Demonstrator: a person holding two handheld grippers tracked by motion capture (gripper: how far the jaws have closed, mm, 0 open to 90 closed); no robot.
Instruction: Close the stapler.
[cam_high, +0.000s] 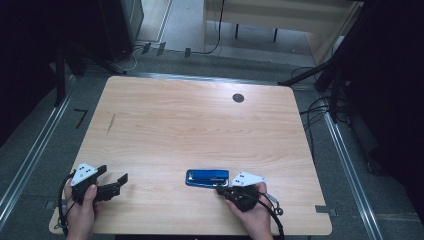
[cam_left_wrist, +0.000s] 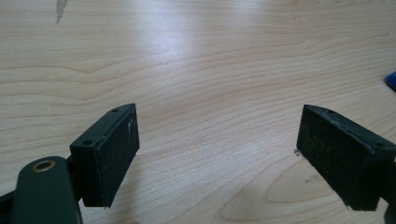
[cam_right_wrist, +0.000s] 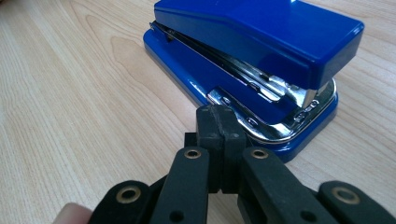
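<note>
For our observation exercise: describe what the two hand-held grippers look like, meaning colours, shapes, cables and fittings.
Both the left gripper and right gripper are black, each topped with a pale grey three-cornered plate and trailing a black cable. The jaws end in flat rectangular black pads; the linkage arms carry brass-coloured rivets.

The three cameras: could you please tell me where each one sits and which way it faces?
High view: fixed above the near edge, looking forward and down on the table; both hands, left gripper and right gripper show.
Left gripper view: rides the left gripper, looking along its open jaws across bare tabletop.
Right gripper view: rides the right gripper, shut, its tip at the stapler.
Shared: the high and right gripper views both show the blue stapler.
</note>
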